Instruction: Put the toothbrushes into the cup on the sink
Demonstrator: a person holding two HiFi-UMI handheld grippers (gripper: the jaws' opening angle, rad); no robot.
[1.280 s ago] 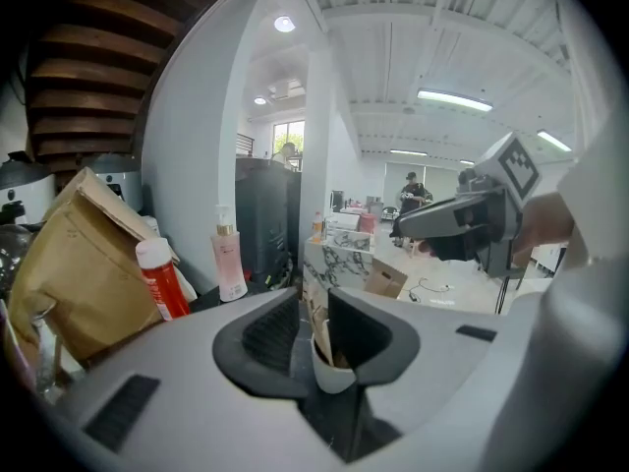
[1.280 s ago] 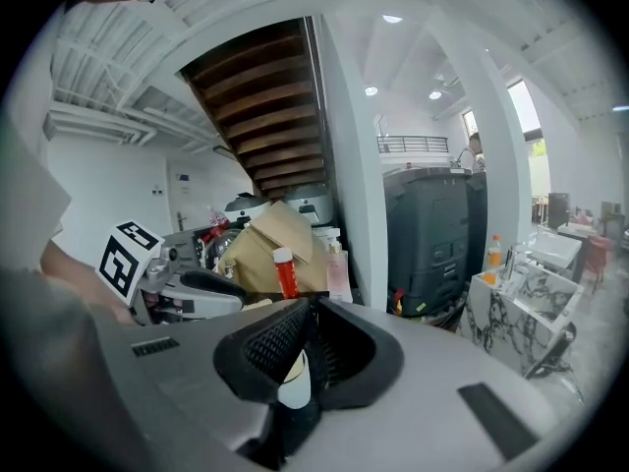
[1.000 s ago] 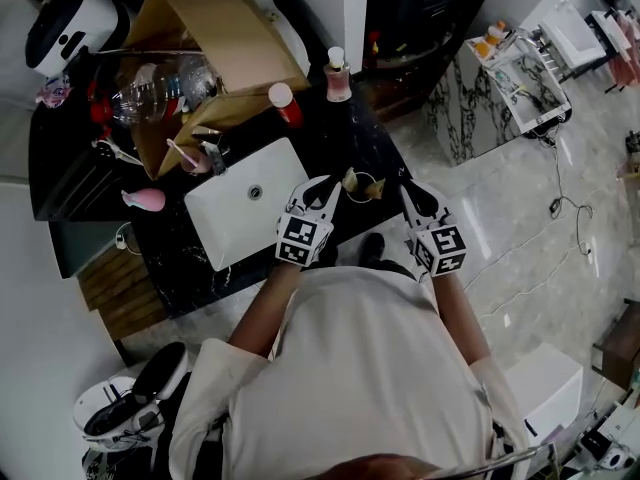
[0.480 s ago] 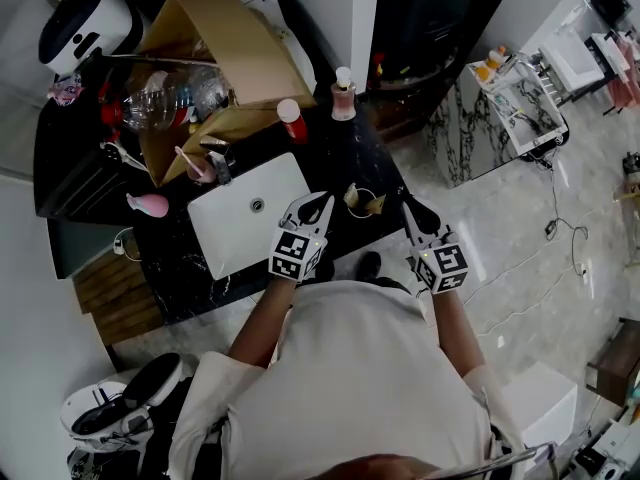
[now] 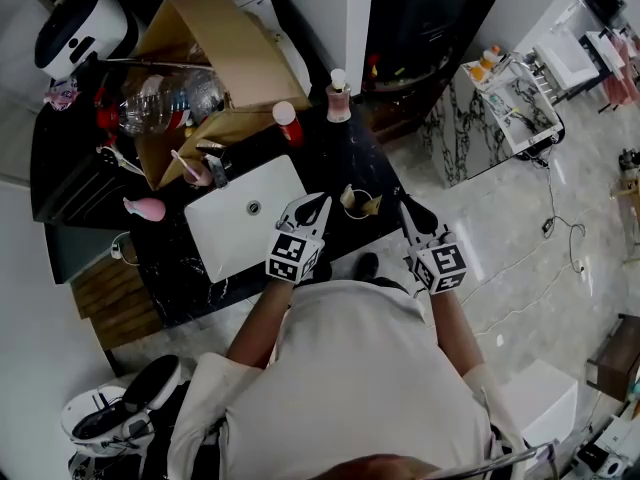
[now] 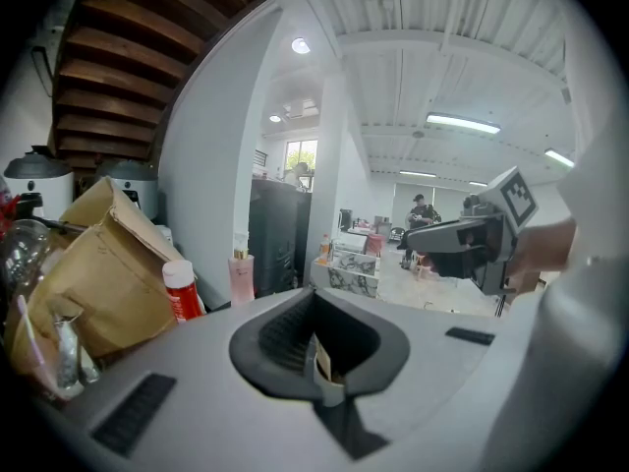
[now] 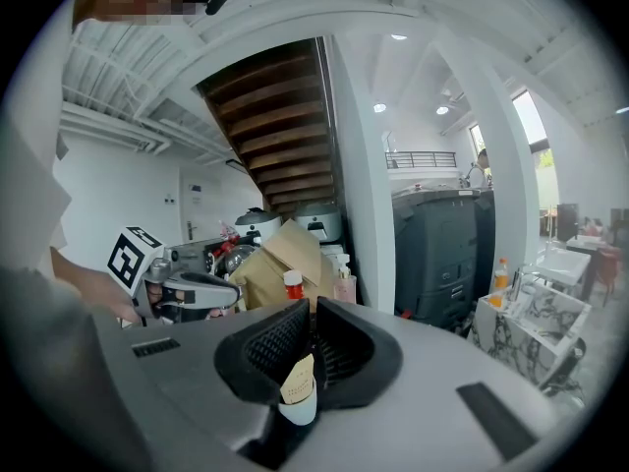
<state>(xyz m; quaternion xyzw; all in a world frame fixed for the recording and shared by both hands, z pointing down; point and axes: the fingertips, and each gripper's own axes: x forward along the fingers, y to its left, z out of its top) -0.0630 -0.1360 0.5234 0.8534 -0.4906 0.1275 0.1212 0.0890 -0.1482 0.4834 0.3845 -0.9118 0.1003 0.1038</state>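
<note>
The small pink cup (image 5: 198,176) stands on the black marble counter (image 5: 340,158) at the far left corner of the white rectangular sink basin (image 5: 228,233), just beside the chrome tap (image 5: 214,158). The left gripper (image 5: 316,204) hangs over the basin's near right corner, so the cup lies ahead of it and off to its left, well apart. The right gripper (image 5: 408,206) is farther from the cup, at the counter's right corner. A tan crumpled item (image 5: 358,202) lies on the counter between the 2 grippers.

1 pale pink toothbrush (image 5: 181,160) stands in the cup, its thin handle slanting up and to the left over the rim. Whether more than 1 brush is inside is too small to tell. The cup itself is short, round and a soft matte pink.

Both grippers are fully closed and hold nothing. In the left gripper view the dark ribbed pads (image 6: 285,332) meet with no gap, and in the right gripper view they do the same.

Behind the cup sit an open brown cardboard box (image 5: 205,38) and a clear plastic bottle (image 5: 165,93).
</note>
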